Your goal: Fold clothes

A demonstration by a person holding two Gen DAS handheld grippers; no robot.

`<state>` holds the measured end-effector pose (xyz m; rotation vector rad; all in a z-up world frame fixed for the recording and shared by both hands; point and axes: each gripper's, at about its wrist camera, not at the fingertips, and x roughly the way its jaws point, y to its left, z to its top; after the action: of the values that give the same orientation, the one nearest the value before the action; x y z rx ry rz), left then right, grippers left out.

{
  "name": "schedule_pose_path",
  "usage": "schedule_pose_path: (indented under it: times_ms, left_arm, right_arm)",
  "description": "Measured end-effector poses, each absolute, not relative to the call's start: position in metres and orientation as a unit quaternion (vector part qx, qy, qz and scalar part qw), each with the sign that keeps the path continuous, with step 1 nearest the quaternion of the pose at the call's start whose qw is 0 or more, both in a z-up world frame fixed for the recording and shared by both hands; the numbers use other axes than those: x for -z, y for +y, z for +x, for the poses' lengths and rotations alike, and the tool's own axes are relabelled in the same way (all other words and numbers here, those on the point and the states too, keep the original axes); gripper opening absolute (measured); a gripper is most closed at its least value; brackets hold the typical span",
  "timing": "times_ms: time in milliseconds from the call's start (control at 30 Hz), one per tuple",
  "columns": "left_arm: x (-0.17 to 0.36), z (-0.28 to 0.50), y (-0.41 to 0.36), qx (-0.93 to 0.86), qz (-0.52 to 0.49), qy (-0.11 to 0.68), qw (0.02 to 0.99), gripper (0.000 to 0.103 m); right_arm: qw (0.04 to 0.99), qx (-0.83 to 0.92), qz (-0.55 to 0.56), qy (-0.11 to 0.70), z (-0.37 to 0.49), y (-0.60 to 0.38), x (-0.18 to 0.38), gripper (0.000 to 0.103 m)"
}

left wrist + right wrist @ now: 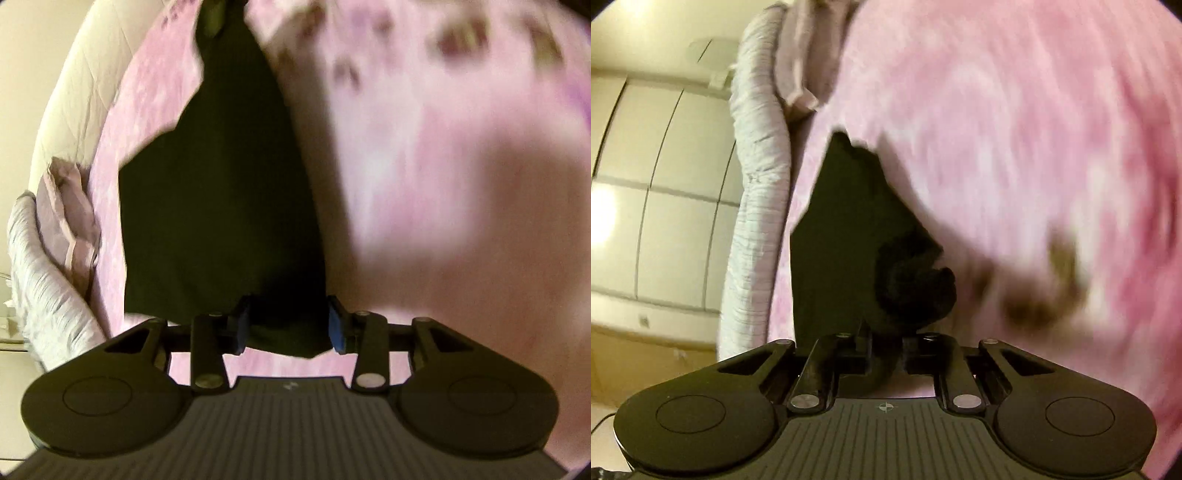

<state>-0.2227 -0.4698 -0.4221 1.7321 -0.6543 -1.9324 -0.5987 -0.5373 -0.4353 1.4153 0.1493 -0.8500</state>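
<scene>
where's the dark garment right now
In both wrist views the dark garment lies on the pink bedsheet, right of the pillows, its near edge between both grippers' jaws.

My right gripper, jaws nearly closed, apparently pinches a bunched black garment spread on the blurred pink bedspread, a grey quilt left of it.

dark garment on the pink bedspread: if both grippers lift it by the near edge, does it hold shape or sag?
Likely sags: the dark garment hangs in soft, uneven edges from the left gripper, with no stiffness showing. It probably bunches too; a wad has gathered just ahead of the right gripper, whose jaws look nearly closed on the cloth. Seems light: the thin edge drapes without stretching.
</scene>
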Motion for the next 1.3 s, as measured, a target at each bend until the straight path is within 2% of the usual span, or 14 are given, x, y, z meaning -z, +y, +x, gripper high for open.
schedule_pose_path:
  times_ms: [233, 367, 433, 533, 633, 767, 800, 933, 1033, 1167, 1267, 1300]
  left_arm:
    - [0.405, -0.381, -0.497, 0.742, 0.601, -0.134, 0.264, 0.036]
    - [0.398, -0.420, -0.530, 0.759, 0.586, -0.066, 0.276, 0.037]
    - [0.393, -0.409, -0.543, 0.770, 0.577, -0.023, 0.270, 0.040]
    - [0.371, -0.374, -0.547, 0.799, 0.547, 0.033, 0.248, 0.040]
    - [0.345, -0.334, -0.544, 0.819, 0.512, 0.073, 0.247, 0.040]
    - [0.323, -0.286, -0.564, 0.816, 0.482, 0.090, 0.305, 0.040]
    - [0.321, -0.276, -0.573, 0.812, 0.477, 0.092, 0.324, 0.040]
    - [0.332, -0.250, -0.627, 0.787, 0.469, 0.087, 0.390, 0.039]
    - [0.366, -0.239, -0.662, 0.740, 0.527, 0.082, 0.409, 0.036]
    - [0.393, -0.224, -0.667, 0.747, 0.549, 0.054, 0.371, 0.037]
    - [0.383, -0.219, -0.659, 0.759, 0.541, 0.020, 0.362, 0.037]
    - [0.377, -0.217, -0.655, 0.763, 0.535, 0.007, 0.364, 0.038]
  right_arm:
    - [0.709, 0.409, 0.554, 0.154, -0.673, -0.675, 0.426, 0.012]
    - [0.704, 0.409, 0.558, 0.162, -0.688, -0.720, 0.440, 0.012]
    - [0.698, 0.410, 0.564, 0.163, -0.687, -0.720, 0.445, 0.015]
    - [0.680, 0.427, 0.575, 0.158, -0.685, -0.702, 0.448, 0.030]
    - [0.663, 0.435, 0.589, 0.152, -0.683, -0.668, 0.441, 0.033]
    - [0.648, 0.418, 0.615, 0.166, -0.659, -0.619, 0.438, 0.039]
    - [0.645, 0.412, 0.622, 0.166, -0.652, -0.608, 0.438, 0.043]
    - [0.631, 0.403, 0.644, 0.159, -0.626, -0.572, 0.441, 0.051]
    - [0.631, 0.412, 0.636, 0.167, -0.609, -0.555, 0.435, 0.053]
    - [0.694, 0.421, 0.535, 0.235, -0.575, -0.540, 0.408, 0.054]
    - [0.763, 0.422, 0.361, 0.330, -0.534, -0.522, 0.371, 0.058]
    - [0.782, 0.413, 0.293, 0.363, -0.517, -0.512, 0.365, 0.064]
